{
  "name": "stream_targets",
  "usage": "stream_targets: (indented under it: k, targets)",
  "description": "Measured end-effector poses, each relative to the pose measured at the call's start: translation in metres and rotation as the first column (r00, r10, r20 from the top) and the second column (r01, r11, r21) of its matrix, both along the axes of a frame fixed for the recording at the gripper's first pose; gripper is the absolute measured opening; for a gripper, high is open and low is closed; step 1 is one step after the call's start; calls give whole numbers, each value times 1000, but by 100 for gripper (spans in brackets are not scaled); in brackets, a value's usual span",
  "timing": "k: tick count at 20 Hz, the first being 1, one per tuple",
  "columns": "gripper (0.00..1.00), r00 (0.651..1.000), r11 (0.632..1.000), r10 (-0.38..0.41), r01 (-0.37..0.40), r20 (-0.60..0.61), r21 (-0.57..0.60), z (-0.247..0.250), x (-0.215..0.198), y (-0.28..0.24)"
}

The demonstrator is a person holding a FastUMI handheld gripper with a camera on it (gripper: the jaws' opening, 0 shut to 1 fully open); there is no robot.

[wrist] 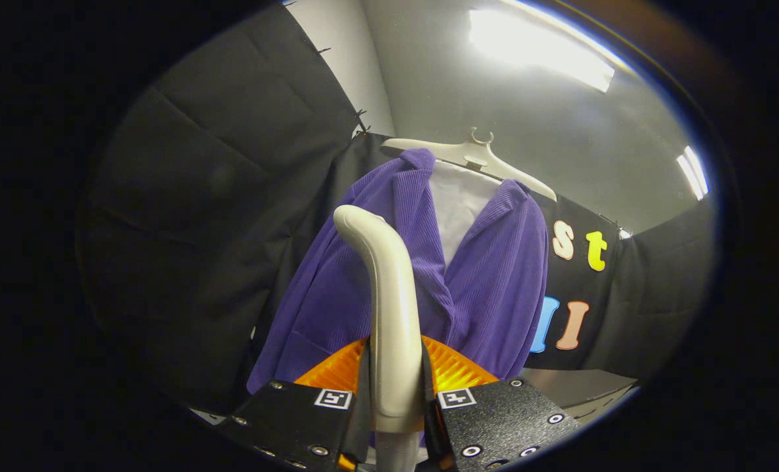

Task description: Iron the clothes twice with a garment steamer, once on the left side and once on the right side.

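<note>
A purple corduroy jacket (494, 275) hangs open on a pale hanger (471, 156) against the booth wall, with a white panel (458, 210) showing between its lapels. My gripper (394, 400) is shut on the garment steamer's pale handle (389, 295), which rises between the fingers and curves toward the jacket's left half. The steamer's orange ribbed body (451, 370) sits just beyond the fingers, low in front of the jacket's hem.
Black cloth walls close in on the left and right. A grey surface (572, 383) lies below the jacket to the right. Bright ceiling lights (540, 49) shine overhead.
</note>
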State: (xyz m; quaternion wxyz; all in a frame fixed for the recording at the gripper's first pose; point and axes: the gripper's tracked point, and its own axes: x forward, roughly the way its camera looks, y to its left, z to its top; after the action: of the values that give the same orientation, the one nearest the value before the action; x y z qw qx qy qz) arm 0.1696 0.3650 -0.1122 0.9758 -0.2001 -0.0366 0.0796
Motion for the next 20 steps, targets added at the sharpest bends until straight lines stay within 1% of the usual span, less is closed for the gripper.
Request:
stream_targets:
  k: [2, 8, 13, 17, 20]
  targets:
    - [33, 998, 1000, 10, -11, -59, -20, -25, -5, 0]
    - [33, 990, 995, 37, -50, -138, -90, -75, -24, -9]
    - [33, 975, 988, 52, -82, -215, -134, -116, -39, -16]
    - [33, 975, 983, 55, -91, -213, -162, -126, -46, -18]
    - [33, 964, 983, 66, -107, -258, -149, -140, -55, -18]
